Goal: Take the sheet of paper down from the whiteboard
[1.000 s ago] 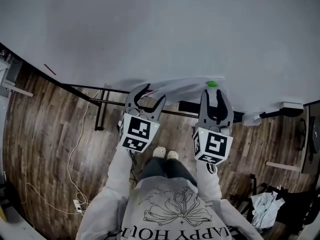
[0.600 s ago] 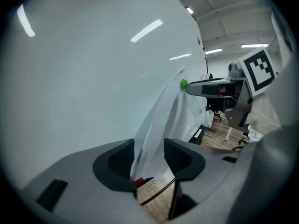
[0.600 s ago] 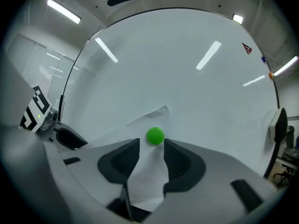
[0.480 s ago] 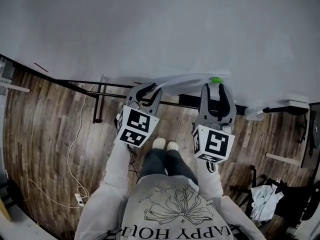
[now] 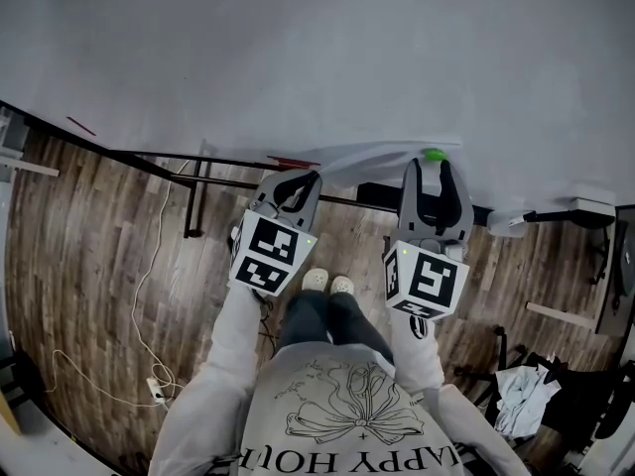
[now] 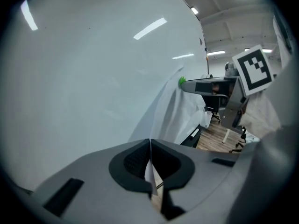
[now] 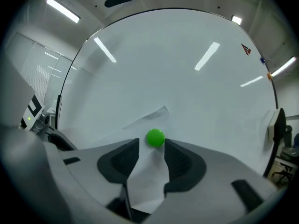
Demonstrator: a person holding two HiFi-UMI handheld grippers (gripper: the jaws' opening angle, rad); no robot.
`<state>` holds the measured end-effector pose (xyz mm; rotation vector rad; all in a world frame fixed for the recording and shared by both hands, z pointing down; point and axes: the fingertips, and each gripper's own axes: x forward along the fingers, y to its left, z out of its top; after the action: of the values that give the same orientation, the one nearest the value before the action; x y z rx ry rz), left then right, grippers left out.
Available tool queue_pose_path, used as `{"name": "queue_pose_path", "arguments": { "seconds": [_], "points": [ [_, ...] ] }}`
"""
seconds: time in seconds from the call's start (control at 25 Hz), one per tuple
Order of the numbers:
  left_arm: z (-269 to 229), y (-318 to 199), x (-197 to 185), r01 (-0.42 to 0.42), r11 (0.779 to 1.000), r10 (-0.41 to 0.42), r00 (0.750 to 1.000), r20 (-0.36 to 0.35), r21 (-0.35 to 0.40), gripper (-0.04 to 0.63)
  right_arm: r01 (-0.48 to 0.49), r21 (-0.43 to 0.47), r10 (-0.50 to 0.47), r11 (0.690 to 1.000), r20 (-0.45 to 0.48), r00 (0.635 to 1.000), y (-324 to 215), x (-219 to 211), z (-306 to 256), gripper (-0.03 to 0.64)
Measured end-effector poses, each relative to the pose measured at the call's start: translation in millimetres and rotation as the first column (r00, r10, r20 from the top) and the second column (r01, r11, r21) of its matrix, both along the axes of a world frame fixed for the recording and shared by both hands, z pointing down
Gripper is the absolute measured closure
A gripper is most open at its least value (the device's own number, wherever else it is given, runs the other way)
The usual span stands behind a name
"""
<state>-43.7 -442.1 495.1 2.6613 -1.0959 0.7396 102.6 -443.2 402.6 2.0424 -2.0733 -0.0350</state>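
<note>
We see the left gripper [image 6: 150, 143] with its jaws closed thin on one edge of the sheet of paper [image 5: 369, 157]. The sheet hangs against the whiteboard [image 5: 298, 58], pinned at its other end by a green magnet [image 7: 155, 137]; its held end bows off the board. The right gripper [image 7: 152, 147] has its jaws apart, one tip on each side of the magnet, with paper lying between them. We cannot tell whether the tips touch the magnet.

The person's sweatshirt [image 5: 337, 410] bears upside-down print, seemingly "HAPPY HOUR".
</note>
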Motion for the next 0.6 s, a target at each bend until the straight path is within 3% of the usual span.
{"name": "queue_pose_path", "arguments": {
  "seconds": [0.6],
  "points": [
    [-11,13,-5,0.059,0.998,-0.060,0.997,-0.047,-0.018,0.589,-0.069,0.031,0.069,0.997,-0.028,0.997,-5,8,-6,0.495]
  ]
}}
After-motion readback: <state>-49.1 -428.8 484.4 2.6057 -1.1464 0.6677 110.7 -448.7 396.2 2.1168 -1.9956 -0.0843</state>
